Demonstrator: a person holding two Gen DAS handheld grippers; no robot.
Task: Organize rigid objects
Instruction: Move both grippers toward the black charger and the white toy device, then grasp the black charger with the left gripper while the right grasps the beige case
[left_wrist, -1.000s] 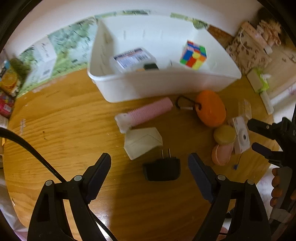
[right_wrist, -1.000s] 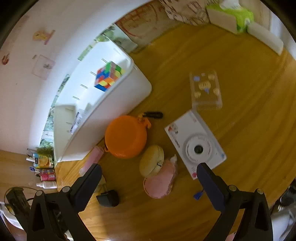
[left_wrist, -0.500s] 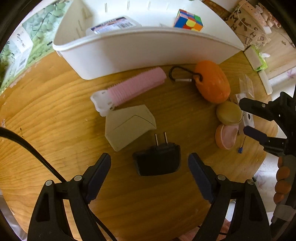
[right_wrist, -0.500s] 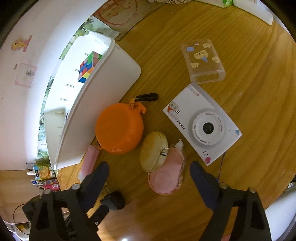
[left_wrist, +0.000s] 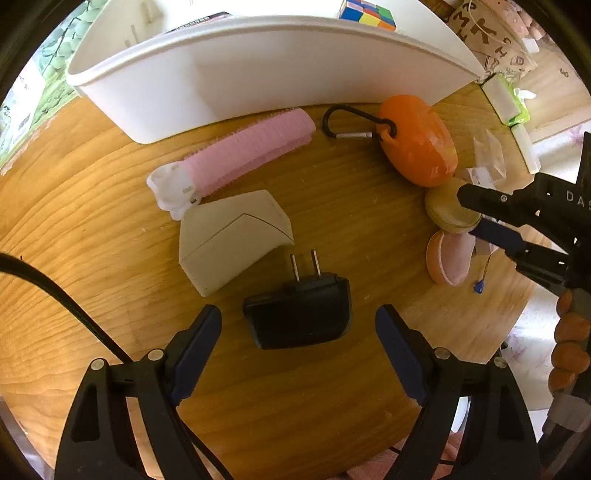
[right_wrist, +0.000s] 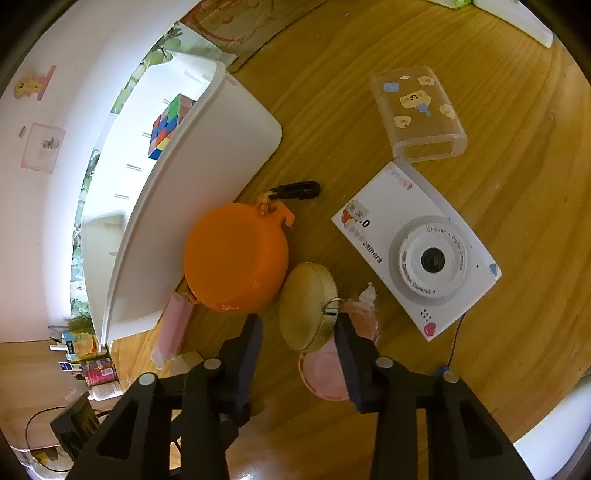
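Both tools were at the pick-up step: the left gripper (left_wrist: 298, 325), jaws apart, flanked the black charger (left_wrist: 297, 315) on the table (left_wrist: 92, 206). The right gripper (right_wrist: 298, 332), jaws apart, straddled the tan round case (right_wrist: 306, 304); next, each needed to close squarely, then lift toward the white bin (left_wrist: 236, 70)

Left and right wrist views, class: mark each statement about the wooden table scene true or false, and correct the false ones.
1. The black plug adapter lies between the open fingers of the left hand-held gripper. True.
2. The colourful cube sits on the wooden table. False: it is inside the white bin.
3. The right hand-held gripper is closing in around the yellow round case. True.
4. The white camera is inside the bin. False: it lies on the table.
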